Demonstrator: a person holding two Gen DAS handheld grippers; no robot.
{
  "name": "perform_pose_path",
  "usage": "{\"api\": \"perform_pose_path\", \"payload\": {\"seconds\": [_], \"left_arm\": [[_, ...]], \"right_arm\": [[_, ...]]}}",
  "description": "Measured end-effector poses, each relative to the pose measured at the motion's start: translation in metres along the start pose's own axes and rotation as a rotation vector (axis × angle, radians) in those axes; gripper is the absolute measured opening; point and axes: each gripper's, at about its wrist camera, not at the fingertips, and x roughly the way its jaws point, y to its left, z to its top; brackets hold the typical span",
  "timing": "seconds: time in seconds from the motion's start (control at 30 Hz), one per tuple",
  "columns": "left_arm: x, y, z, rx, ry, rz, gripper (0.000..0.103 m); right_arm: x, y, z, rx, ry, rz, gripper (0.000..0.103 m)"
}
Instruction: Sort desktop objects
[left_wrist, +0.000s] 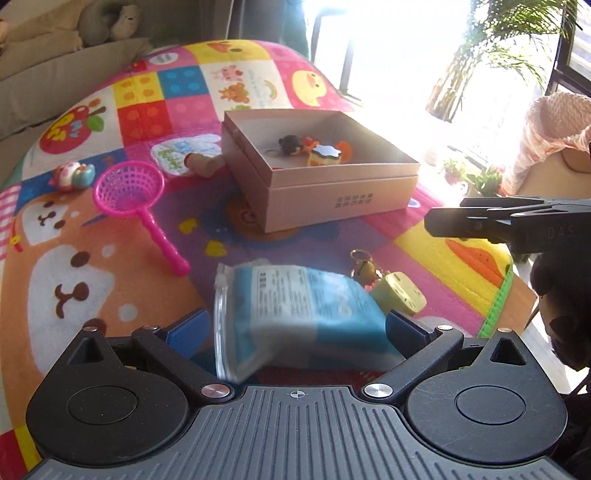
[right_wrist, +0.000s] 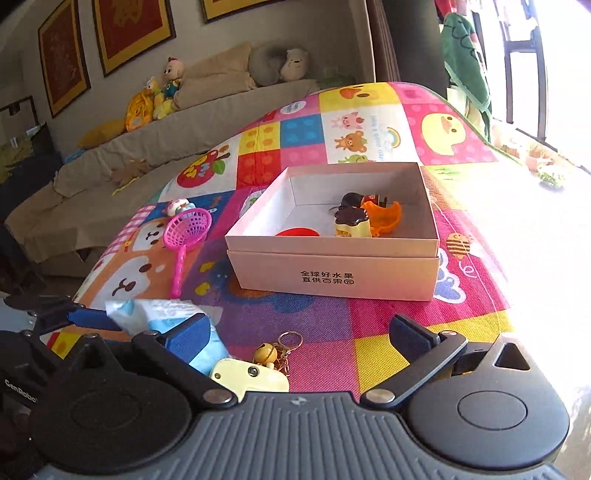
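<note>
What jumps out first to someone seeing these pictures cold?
The loud patchwork cartoon mat covering the table, and the open pink box at its middle with small toys inside. Nearer, the left gripper straddles a blue-and-white packet, and a pink toy net lies left of the box.

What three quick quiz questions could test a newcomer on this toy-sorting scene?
1. True or false: the left tongs have the blue wipes packet between their fingers.
2. What lies left of the cardboard box: A) pink net scoop, B) a spoon, C) a cup?
3. Which small things sit near the right tongs?

Key: 1 true. 2 A. 3 the bell keychain and the pale yellow toy.
</note>
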Motion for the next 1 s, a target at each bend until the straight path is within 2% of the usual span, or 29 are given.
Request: {"api": "perform_pose_path", "payload": {"seconds": [0.1,0.17,0.2,0.27,0.33,0.4,0.5,0.63,0.7,0.8,1.0], "left_arm": [[0.002,0.006,-0.001,0.002,0.0,0.073,0.103],[0.002,0.014,-0.001,-0.002,-0.013,0.106,0.103],[0.001,0.02,0.0,-0.015,-0.014,0.119,0.103],[-0.002,0.028,0.002,-0.028,-0.031,0.181,0.103],[-0.005,0.036,0.005,-0.034,-0.047,0.258,0.103],[-0.009,0.046,0.007,-0.055,-0.054,0.302,0.103],[-0.015,0.058,0.007,-0.089,-0.057,0.319,0.103],[-0.019,0.068,0.003,-0.148,-0.06,0.292,0.103],[-0.021,0.071,0.002,-0.166,-0.062,0.279,0.103],[-0.027,0.072,-0.001,-0.169,-0.074,0.275,0.103],[-0.033,0.071,-0.004,-0.175,-0.097,0.239,0.103]], "right_arm": [[-0.001,-0.002,-0.003,-0.044,0.013,-0.028,0.103],[0.003,0.003,-0.01,-0.083,0.05,-0.003,0.102],[0.004,0.006,-0.013,-0.098,0.064,0.014,0.1],[0.01,0.018,-0.02,-0.144,0.112,0.059,0.085],[0.019,0.029,-0.026,-0.163,0.148,0.092,0.084],[0.028,0.036,-0.03,-0.165,0.179,0.097,0.084],[0.039,0.039,-0.029,-0.142,0.203,0.105,0.083],[0.046,0.05,-0.031,-0.205,0.251,0.087,0.064],[0.043,0.057,-0.029,-0.264,0.26,0.063,0.064],[0.025,0.058,-0.009,-0.318,0.21,0.051,0.063],[-0.015,0.04,0.09,-0.27,-0.064,-0.028,0.063]]}}
